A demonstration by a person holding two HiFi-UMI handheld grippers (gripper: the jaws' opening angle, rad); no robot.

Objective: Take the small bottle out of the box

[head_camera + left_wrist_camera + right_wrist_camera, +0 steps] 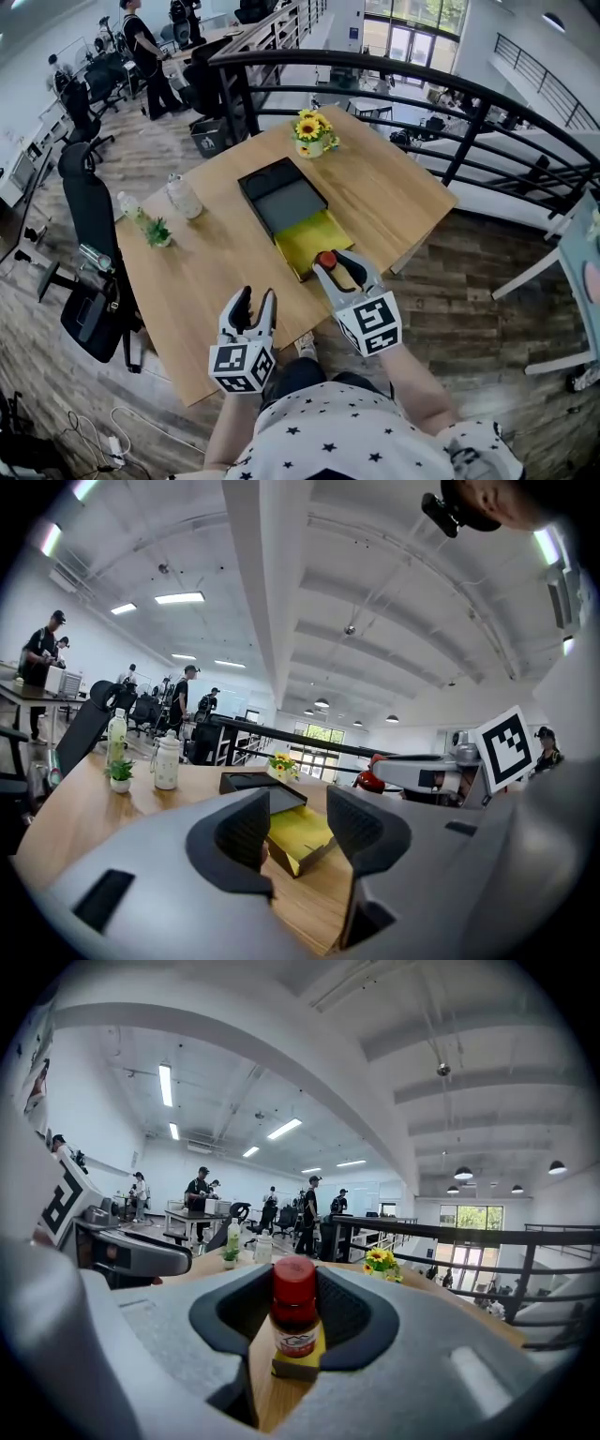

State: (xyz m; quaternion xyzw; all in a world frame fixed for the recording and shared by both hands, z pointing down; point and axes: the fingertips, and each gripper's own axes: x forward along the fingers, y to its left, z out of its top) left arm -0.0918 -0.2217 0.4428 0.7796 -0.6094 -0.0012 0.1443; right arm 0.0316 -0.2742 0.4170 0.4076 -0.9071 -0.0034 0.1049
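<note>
Keep the right hand-held gripper clamped on the small bottle (red cap up) at the yellow box's 6 o'clock edge. Lift straight, clear the rim, then lower onto the worktop. Leave the left hand-held gripper wide, empty, at 7 o'clock.

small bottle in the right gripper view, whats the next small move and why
Probably lift the right gripper straight up. Its jaws look closed on the small bottle, whose base still sits low over the yellow lining of the box, so it should clear the box wall before moving sideways.
</note>
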